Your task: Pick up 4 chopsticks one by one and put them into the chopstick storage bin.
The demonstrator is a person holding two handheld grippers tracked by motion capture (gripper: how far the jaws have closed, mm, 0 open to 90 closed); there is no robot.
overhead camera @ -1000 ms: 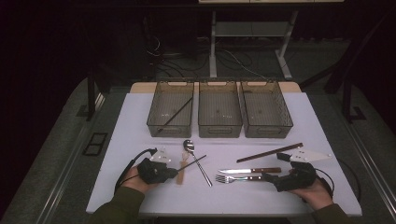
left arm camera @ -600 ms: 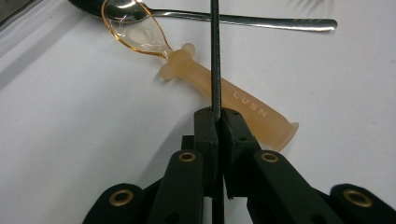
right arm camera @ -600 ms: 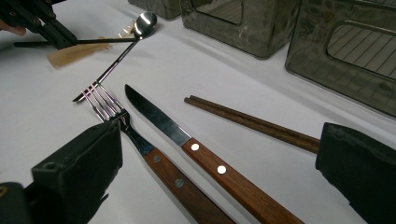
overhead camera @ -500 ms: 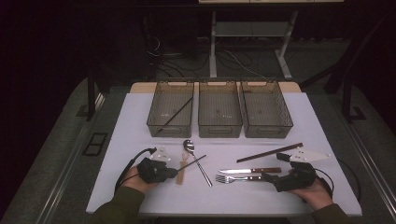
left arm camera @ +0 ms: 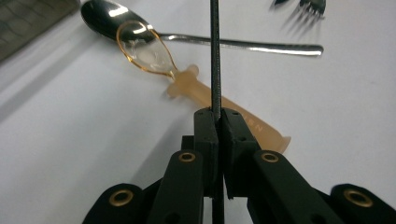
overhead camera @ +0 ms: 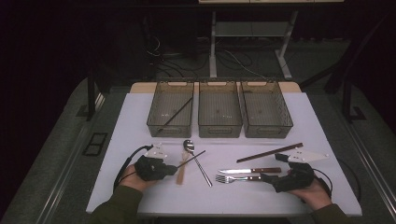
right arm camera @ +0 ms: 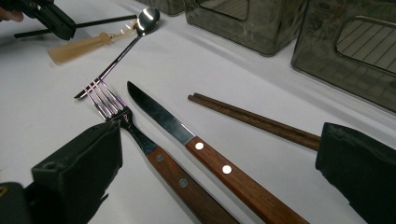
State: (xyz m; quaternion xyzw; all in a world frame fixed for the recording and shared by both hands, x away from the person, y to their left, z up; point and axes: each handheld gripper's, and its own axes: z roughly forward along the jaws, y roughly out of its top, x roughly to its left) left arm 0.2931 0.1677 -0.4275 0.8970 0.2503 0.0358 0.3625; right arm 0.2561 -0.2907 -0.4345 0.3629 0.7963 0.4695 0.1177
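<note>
High view: left gripper (overhead camera: 173, 171) at the table's (overhead camera: 327, 135) near-left, clamped on a black chopstick (overhead camera: 194, 157) that angles up-right over the steel spoon (overhead camera: 196, 160). Right gripper (overhead camera: 267, 178) near-right, by the fork (overhead camera: 236, 178) and knife (overhead camera: 250, 171).

Left gripper view: jaws pinched tight on the chopstick (left arm camera: 215, 56); amber spoon (left arm camera: 187, 84) lies below it.

Right gripper view: jaws wide apart, holding nothing; fork (right arm camera: 126, 121), knife (right arm camera: 187, 135) between them.

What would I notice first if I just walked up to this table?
Probably the three see-through bins in a row at the back, the left one holding a black stick. Nearer, the left gripper pinches a thin black chopstick, and a fork and knife lie before the open right gripper.
</note>
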